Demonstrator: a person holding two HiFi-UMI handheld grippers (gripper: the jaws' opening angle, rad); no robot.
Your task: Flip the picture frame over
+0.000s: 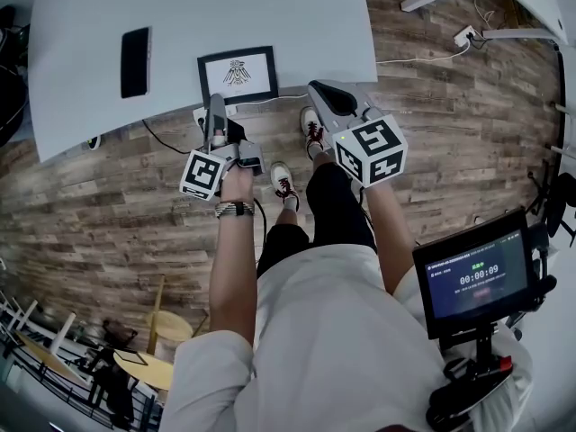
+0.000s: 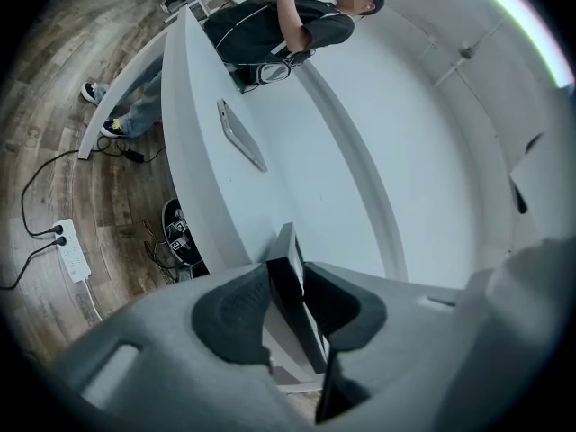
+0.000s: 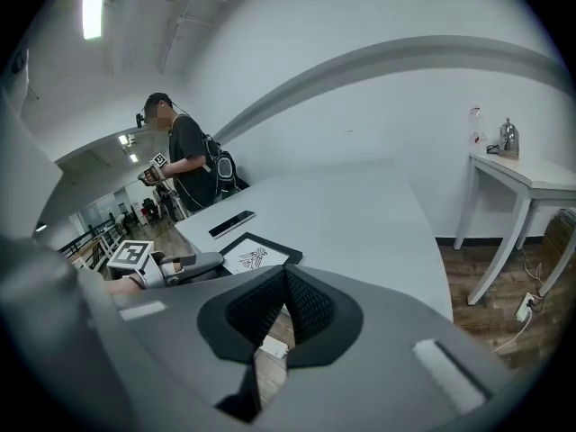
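Head view: picture frame (image 1: 238, 73) lies face-up at desk (image 1: 297, 16) near edge, 12 o'clock of person; left hand-held gripper (image 1: 216, 106) pinches its 7 o'clock corner, prob. to lift & flip, w/ right hand-held gripper (image 1: 317, 89) closed, empty, at frame's 4 o'clock.

Open-plan office or test lab, this one: long white tables (image 1: 81, 88) on a wood-plank floor (image 1: 108, 214). Beyond the fingertips of the right gripper (image 3: 286, 270), a second person (image 3: 184, 165) stands at the table's far end holding marker-cube grippers, with ceiling lights (image 3: 92, 12) and a long hall behind. Off to the left of the left gripper (image 2: 288, 274) and its fingers, a power strip (image 2: 72, 259) and cables lie on the planks. Well behind the right fingers, a timer screen (image 1: 472, 277) is running.
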